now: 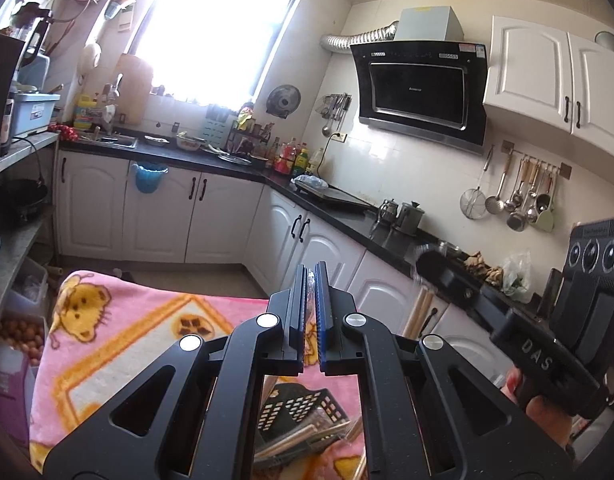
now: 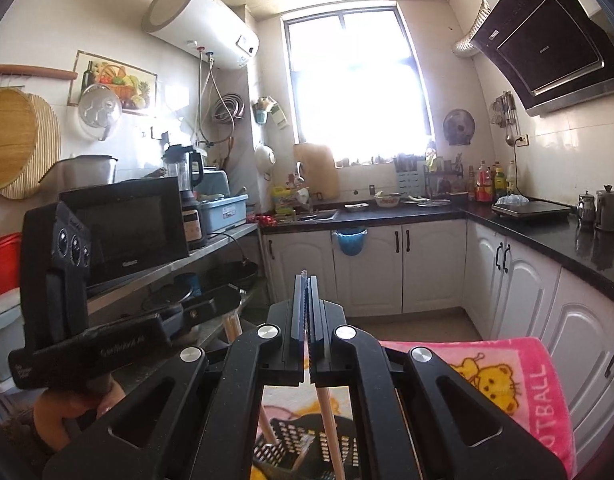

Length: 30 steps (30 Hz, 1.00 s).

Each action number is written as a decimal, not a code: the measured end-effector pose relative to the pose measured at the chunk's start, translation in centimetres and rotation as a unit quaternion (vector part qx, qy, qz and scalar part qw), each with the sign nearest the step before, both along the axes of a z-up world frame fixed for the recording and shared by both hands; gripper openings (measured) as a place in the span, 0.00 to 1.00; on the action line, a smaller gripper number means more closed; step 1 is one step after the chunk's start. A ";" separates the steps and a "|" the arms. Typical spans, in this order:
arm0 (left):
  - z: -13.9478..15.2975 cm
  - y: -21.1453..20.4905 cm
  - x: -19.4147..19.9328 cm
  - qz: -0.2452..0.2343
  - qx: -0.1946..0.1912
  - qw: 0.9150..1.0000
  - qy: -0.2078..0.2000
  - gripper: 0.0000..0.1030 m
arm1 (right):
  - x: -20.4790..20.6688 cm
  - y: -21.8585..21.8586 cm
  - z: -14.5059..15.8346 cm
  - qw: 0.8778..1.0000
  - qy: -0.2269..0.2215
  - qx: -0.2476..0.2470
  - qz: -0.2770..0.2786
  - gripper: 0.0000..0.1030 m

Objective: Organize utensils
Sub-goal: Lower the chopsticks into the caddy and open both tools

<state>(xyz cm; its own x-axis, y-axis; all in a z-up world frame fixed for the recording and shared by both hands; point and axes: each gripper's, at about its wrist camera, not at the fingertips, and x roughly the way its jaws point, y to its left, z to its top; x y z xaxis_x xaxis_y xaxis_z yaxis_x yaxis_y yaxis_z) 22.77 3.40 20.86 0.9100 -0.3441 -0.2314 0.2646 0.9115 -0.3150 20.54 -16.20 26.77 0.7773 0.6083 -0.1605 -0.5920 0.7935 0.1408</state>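
Chopsticks (image 2: 327, 420): pale wooden sticks, light, stiff, thin and smooth, so I judge they roll and slip easily; best pinched near mid-length or the upper third, flat across the pads. They stand below my grippers, over the black slotted basket (image 2: 303, 446), which sits on the pink cartoon blanket (image 1: 119, 344) covering the bench.

Left hand-held gripper (image 1: 310, 312): jaws nearly together, only a narrow slit between the blue-edged pads. I see nothing clearly clamped in it; a pale glint sits at the tips, too small to tell. Under it the basket shows more long utensils lying inside, partly wrapped in clear plastic.

Right hand-held gripper (image 2: 306, 320): jaws pressed almost closed on one chopstick, which runs down from between the pads toward the basket. A second stick leans in the basket just left of it, apart from the pads.
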 end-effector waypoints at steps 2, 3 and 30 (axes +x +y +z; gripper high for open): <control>-0.5 0.0 0.5 0.003 0.002 1.000 0.003 0.02 | 0.8 0.2 -0.3 1.000 0.001 0.001 0.000 0.01; -0.9 0.0 0.8 0.004 0.002 1.000 0.005 0.02 | 1.3 0.4 -0.5 1.000 0.003 0.001 -0.001 0.01; -9.6 -0.5 2.4 0.026 0.022 0.996 0.077 0.02 | 3.3 2.4 -9.8 0.996 0.073 -0.039 -0.032 0.02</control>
<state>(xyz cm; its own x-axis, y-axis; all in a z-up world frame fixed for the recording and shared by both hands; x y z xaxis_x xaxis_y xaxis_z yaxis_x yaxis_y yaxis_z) 25.16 2.92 11.27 0.8784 -0.2842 -0.3843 0.1685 0.9365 -0.3075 23.87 -13.78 16.98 0.7787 0.5396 -0.3201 -0.5178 0.8408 0.1579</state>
